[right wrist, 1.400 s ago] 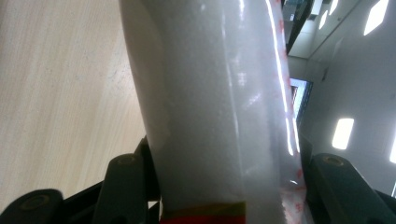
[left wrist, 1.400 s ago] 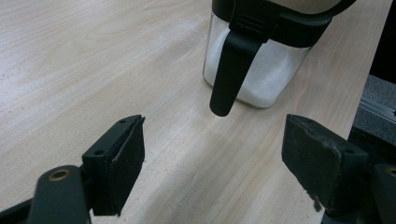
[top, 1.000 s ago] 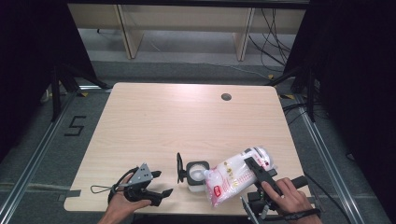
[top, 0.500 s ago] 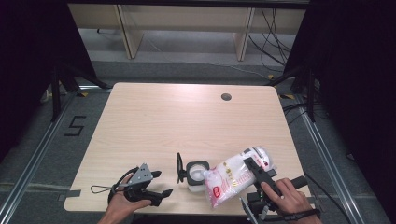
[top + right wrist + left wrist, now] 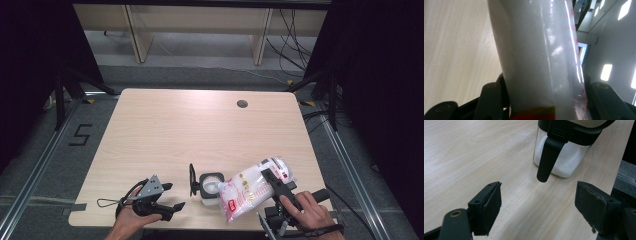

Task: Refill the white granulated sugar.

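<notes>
A clear square container [image 5: 211, 186] holding white granules stands near the table's front edge, its black lid [image 5: 192, 179] flipped open to the left. My right gripper [image 5: 270, 181] is shut on a plastic bag of white granules [image 5: 247, 189] with red print. The bag is tilted, its left end over the container's mouth. In the right gripper view the bag [image 5: 541, 55] sits squeezed between both jaws of the right gripper [image 5: 544, 100]. My left gripper [image 5: 174, 196] rests open left of the container. In the left gripper view the left gripper [image 5: 537, 205] faces the container [image 5: 564, 160] and its hanging lid [image 5: 547, 157].
The light wooden table [image 5: 200, 130] has a cable hole [image 5: 242, 104] at the back right. The container and both hands sit close to the front edge. A floor marking "5" [image 5: 80, 134] lies left of the table, and shelf legs stand behind it.
</notes>
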Action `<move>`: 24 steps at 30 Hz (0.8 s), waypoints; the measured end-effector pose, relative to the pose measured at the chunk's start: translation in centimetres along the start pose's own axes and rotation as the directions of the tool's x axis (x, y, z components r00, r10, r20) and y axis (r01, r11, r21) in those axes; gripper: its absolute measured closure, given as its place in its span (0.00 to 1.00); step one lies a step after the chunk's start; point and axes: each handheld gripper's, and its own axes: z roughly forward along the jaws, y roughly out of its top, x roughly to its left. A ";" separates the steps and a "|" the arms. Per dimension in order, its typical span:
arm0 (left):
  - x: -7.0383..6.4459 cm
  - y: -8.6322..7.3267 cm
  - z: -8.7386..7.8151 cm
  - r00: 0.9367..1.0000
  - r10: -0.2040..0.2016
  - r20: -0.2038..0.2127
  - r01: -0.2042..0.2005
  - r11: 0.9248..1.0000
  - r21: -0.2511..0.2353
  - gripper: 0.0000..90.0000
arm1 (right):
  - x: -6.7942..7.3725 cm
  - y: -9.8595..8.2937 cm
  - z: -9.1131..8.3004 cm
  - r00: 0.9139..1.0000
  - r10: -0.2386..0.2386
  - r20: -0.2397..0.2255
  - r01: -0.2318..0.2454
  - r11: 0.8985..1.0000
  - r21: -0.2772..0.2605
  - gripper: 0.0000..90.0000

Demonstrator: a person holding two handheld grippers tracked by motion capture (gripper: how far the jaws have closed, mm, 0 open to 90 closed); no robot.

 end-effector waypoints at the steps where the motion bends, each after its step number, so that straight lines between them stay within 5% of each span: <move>1: 0.0 0.0 0.0 1.000 0.002 0.000 -0.002 1.000 -0.003 0.23 | -0.1 0.0 0.2 1.000 -0.020 0.024 0.021 0.999 -0.027 0.56; 5: 0.0 0.0 -0.1 1.000 0.007 -0.007 -0.007 1.000 0.006 0.23 | 0.0 0.0 0.1 1.000 -0.013 -0.004 0.013 1.000 -0.011 0.57; 9: 0.1 0.0 -0.1 1.000 0.006 -0.002 -0.006 1.000 0.007 0.23 | -0.2 0.0 0.2 0.999 -0.021 0.026 0.022 0.999 -0.029 0.57; 12: 0.1 0.0 0.0 1.000 0.007 -0.003 -0.007 1.000 0.003 0.23 | 0.1 -0.1 0.1 1.000 0.011 0.011 -0.011 1.000 -0.012 0.57; 20: 0.1 0.0 -0.1 1.000 0.009 -0.007 -0.008 1.000 0.003 0.23 | -0.2 0.0 0.1 0.999 -0.020 0.031 0.021 0.999 -0.030 0.57; 24: 0.1 0.0 -0.1 1.000 0.008 -0.007 -0.008 1.000 0.004 0.23 | -0.3 0.1 0.0 1.000 -0.025 -0.002 0.025 1.000 -0.008 0.57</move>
